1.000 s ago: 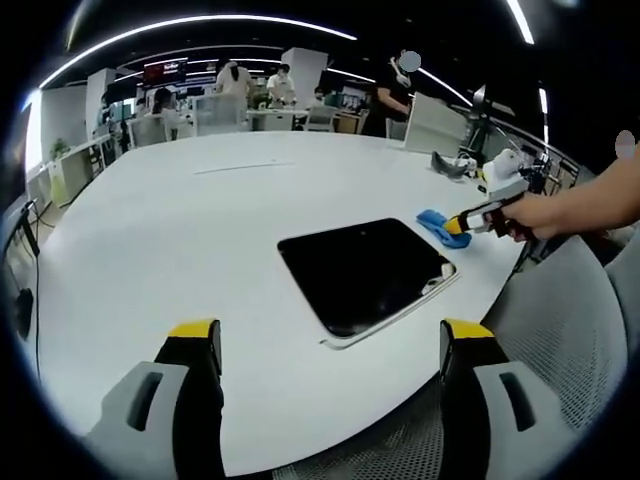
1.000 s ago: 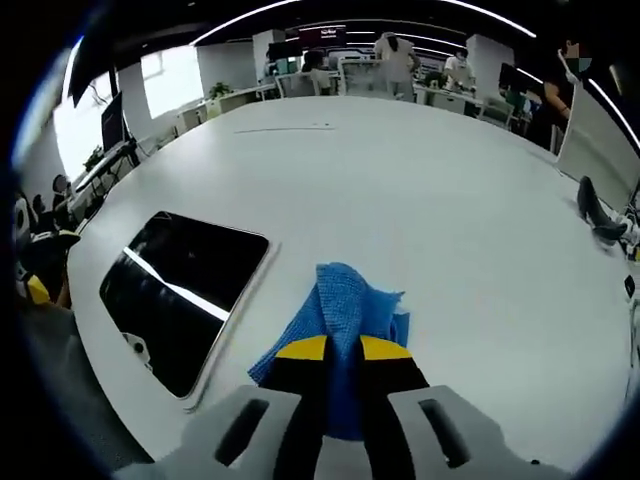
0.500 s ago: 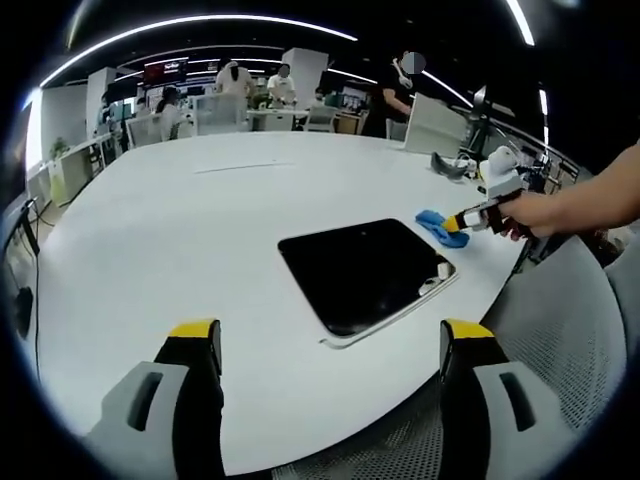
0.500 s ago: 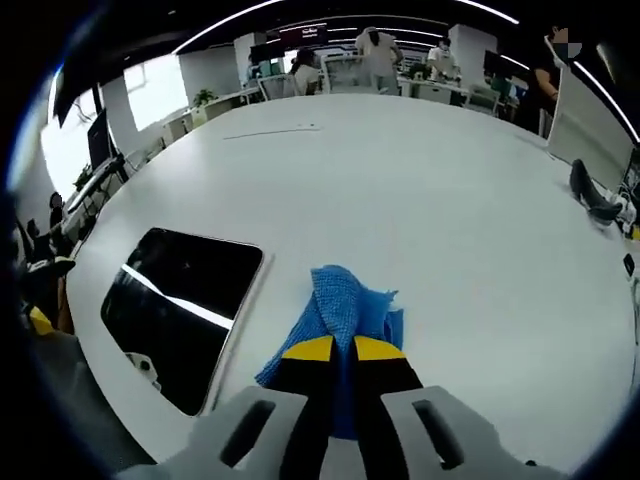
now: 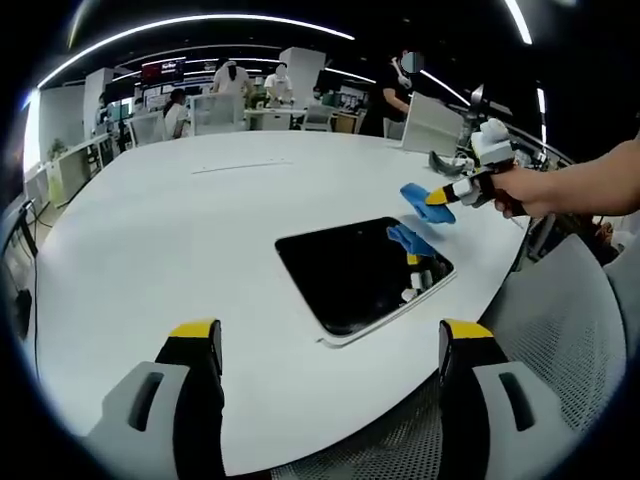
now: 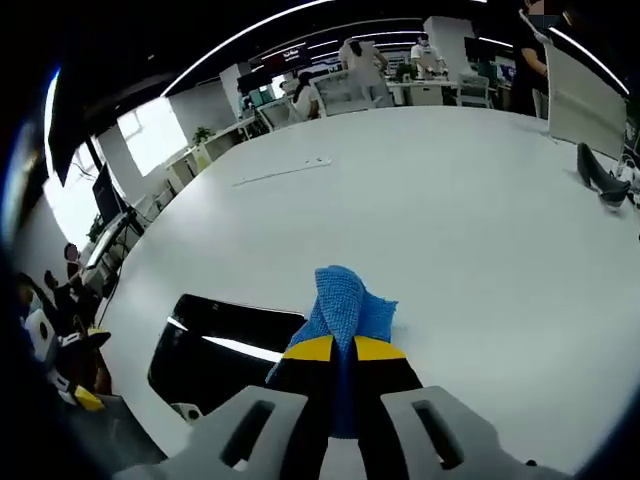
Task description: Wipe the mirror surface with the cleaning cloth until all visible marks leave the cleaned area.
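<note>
While the two yellow-tipped jaws of the right gripper [image 6: 339, 350] are pressed together on the blue cleaning cloth [image 6: 345, 305], we see in the right gripper view that the cloth sticks out forward between them and hangs in the air above the white table [image 6: 450, 210]. In the left gripper view the same right gripper [image 5: 443, 196] comes in from the right, held by a person's hand [image 5: 524, 190], and the cleaning cloth [image 5: 416, 197] is lifted just over the far right edge of the mirror [image 5: 360, 271]; its blue reflection shows on the dark glass under it. The mirror lies flat on the table [image 5: 160, 230], near the right near edge, and in the right gripper view the mirror [image 6: 225, 352] is to the left of the cloth, with a bright line of light reflected on it. The left gripper [image 5: 330, 345] is low at the near edge of the table, its jaws spread wide apart and holding nothing. Far behind, we see desks and several persons [image 5: 230, 78].
</note>
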A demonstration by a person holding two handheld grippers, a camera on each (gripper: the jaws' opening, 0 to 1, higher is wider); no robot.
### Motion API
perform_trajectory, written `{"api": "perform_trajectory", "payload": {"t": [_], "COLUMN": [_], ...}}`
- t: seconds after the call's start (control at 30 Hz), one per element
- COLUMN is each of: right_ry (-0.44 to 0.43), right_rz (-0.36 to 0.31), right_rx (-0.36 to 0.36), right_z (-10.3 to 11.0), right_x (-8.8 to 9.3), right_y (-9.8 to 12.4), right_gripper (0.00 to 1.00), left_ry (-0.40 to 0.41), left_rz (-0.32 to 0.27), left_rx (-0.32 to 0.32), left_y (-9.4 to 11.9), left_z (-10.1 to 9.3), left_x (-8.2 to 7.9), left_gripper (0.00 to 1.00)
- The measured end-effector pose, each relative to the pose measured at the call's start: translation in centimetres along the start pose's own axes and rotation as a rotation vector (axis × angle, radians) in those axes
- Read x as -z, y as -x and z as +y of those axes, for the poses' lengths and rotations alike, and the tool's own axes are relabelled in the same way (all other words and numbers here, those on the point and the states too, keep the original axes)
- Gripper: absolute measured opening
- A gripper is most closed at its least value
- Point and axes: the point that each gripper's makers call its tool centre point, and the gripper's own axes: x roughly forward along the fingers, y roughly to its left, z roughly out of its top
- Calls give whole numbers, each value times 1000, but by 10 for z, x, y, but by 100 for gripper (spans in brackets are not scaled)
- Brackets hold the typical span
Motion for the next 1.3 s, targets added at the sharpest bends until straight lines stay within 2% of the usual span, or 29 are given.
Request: {"api": "perform_trajectory", "payload": {"t": [0.13, 0.3, 0.47, 0.6, 0.67, 1.0, 1.07, 1.3], "right_ry": [-1, 21, 37, 77, 91, 48, 43, 58], "right_rz": [23, 76, 92, 112, 111, 112, 112, 125], "right_rx": [-37, -25, -6, 9, 14, 16, 9, -28], "right_z": [21, 34, 35, 36, 36, 38, 42, 68], "right_x": [1, 13, 17, 22, 22, 21, 19, 20], "right_y": [-11, -29, -39, -43, -44, -45, -47, -54], "right_gripper": [0, 0, 0, 0, 0, 0, 0, 0], "left_ry": [-6, -11, -2, -16, -15, -19, -31, -19], "left_rz": [3, 5, 4, -5, -1, 18, -5, 0], "left_rx": [0, 1, 4, 20, 26, 21, 14, 12], "left_y": [0, 0, 0, -1, -1, -1, -1, -1], "left_z": [0, 0, 0, -3, -5, -4, -3, -1], "left_x": [0, 1, 1, 0, 0, 4, 1, 2], "left_gripper": [88, 87, 90, 99, 99, 99, 99, 99]}}
